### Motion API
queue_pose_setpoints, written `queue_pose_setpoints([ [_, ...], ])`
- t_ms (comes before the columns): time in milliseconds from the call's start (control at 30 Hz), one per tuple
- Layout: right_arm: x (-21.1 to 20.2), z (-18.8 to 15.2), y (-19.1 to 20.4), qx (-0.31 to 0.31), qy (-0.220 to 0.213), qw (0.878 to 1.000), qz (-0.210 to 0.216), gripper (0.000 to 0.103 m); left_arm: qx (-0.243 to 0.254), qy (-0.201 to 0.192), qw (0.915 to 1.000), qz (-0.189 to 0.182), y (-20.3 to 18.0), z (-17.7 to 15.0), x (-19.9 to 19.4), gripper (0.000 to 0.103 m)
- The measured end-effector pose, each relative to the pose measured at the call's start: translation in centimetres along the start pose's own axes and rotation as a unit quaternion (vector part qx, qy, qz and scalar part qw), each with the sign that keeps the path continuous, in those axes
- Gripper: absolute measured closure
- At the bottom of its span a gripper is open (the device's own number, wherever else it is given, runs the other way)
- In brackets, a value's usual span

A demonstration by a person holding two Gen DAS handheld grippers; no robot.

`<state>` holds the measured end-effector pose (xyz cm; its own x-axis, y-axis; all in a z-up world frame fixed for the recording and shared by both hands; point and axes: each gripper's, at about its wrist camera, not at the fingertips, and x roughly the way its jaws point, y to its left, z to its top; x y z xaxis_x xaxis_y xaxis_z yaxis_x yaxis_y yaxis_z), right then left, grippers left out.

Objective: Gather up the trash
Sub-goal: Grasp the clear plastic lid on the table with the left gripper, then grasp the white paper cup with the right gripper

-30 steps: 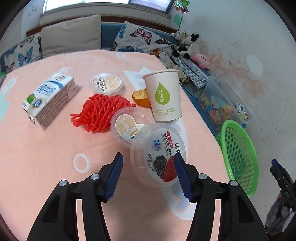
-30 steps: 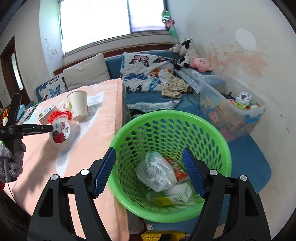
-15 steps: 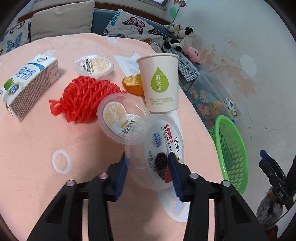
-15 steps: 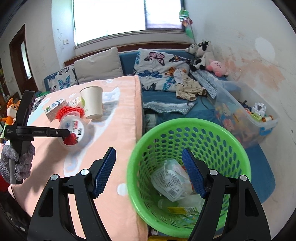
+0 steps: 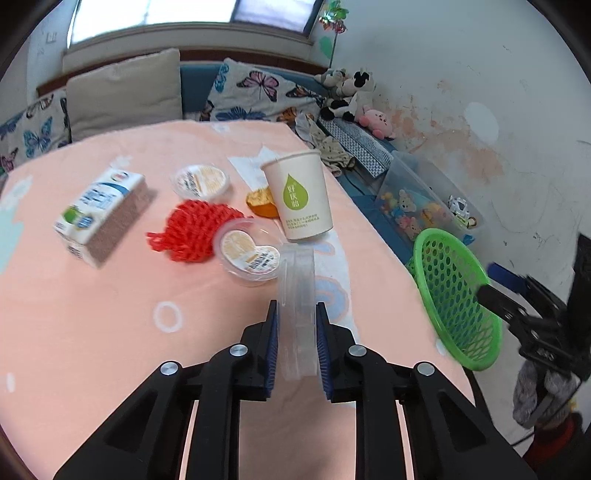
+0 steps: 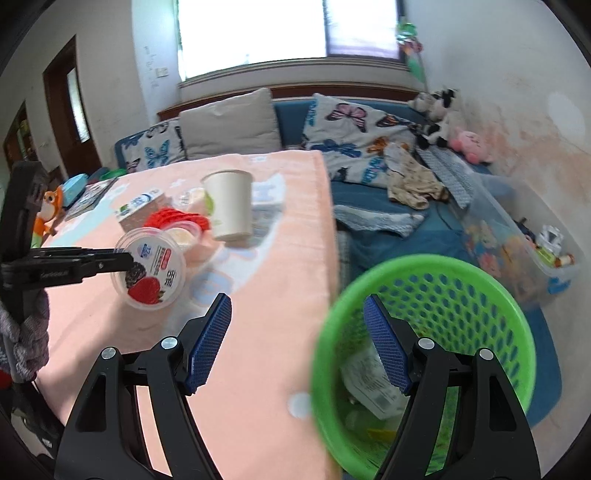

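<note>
**A lived-in family room**

A blue sofa (image 6: pixel 369 192) with butterfly cushions (image 6: pixel 354 122) sits under a bright window (image 6: pixel 251 29). Plush toys (image 5: pixel 347 92) line the stained wall, and 1 clear toy bin (image 5: pixel 424 206) stands below them.

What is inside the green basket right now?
In the green basket: a crumpled white wrapper with a printed label and something yellow below it. The right claw and motion blur cover the rest of the bottom.

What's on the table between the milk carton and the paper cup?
Left wrist view: the red foam net and a lidded clear tub lie between the milk carton and the paper cup.
</note>
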<state>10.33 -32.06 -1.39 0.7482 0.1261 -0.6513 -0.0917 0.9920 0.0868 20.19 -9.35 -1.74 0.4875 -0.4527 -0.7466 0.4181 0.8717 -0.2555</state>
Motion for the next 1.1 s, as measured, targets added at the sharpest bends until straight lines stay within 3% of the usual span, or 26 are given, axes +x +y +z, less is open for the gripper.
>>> queue_pose_setpoints([
  [233, 4.1, 3.5, 2.5, -0.012, 0.015, 0.998, 0.052, 0.029, -0.006, -0.01, 0.9995, 0.03, 2.3, -0.8, -3.0, 0.085],
  [433, 9.3, 6.1, 4.5, -0.027, 0.033, 0.997, 0.072, 0.029, -0.017, -0.016, 0.9987, 0.045, 4.2, -1.4, -4.5, 0.085],
  [867, 17.8, 7.1, 5.5, -0.031, 0.071, 0.994, 0.072, 0.034, -0.02, -0.008, 0.9988, 0.044, 5.2, -1.9, -3.9, 0.085],
  [1100, 18.9, 7.0, 5.5, -0.034, 0.077, 0.993, 0.078, 0.046, -0.021, -0.005, 0.9988, 0.044, 5.0, -1.9, -3.3, 0.085],
])
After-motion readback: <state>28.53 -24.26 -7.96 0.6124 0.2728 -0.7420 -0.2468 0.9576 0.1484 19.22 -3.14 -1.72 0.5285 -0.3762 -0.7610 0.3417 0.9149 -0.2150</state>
